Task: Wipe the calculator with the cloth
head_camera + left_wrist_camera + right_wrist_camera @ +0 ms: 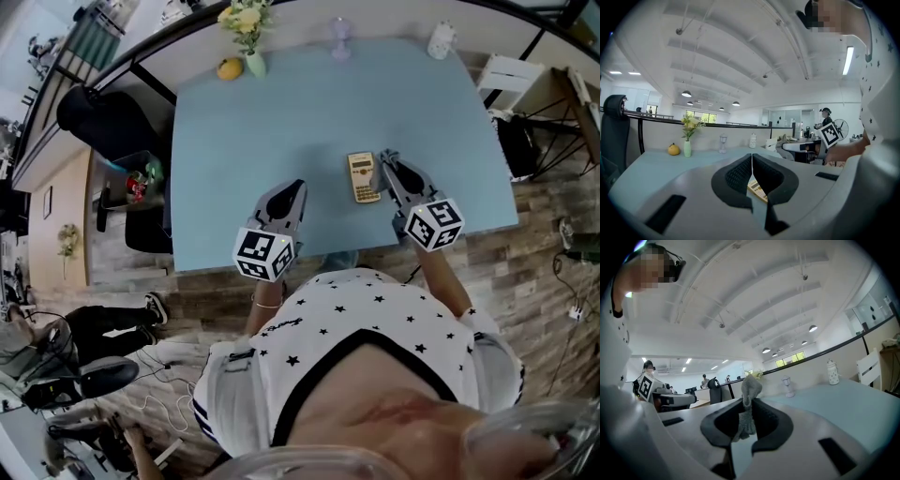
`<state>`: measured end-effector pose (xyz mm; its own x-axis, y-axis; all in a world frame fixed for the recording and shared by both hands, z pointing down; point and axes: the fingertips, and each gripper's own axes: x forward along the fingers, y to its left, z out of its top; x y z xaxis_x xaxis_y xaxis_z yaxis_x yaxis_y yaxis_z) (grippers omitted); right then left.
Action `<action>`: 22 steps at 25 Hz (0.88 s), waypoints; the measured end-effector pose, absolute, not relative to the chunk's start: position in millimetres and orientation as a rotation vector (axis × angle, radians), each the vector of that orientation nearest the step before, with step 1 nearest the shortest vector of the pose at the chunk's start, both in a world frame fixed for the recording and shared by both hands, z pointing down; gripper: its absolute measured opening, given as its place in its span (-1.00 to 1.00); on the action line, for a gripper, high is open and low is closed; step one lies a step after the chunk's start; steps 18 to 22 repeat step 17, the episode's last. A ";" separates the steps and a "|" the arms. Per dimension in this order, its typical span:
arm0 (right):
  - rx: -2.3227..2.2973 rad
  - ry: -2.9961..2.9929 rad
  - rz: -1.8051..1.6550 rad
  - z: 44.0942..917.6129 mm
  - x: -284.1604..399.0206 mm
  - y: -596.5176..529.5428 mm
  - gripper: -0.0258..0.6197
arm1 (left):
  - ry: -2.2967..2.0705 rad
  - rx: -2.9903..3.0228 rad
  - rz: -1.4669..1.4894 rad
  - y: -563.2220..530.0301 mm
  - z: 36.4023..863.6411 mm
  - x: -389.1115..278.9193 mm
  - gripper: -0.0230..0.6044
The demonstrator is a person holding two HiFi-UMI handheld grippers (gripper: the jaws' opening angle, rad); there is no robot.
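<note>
Grey cloth pinched in the right gripper at the calculator's three o'clock.
Left gripper, closed empty at eight o'clock, braces nothing; wiping could probably skid the calculator.

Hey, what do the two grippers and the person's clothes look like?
The left claw and right claw match: grey shells, black textured pads, each bearing a white cube with black square markers. The top is white with black stars.
</note>
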<state>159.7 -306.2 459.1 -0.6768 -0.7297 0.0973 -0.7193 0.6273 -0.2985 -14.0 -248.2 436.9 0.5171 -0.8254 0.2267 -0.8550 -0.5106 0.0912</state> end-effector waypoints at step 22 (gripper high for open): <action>-1.204 2.780 -0.519 455.0 161.2 -304.7 -0.78 | -1.443 2.559 0.236 -245.7 436.9 -9.3 -0.83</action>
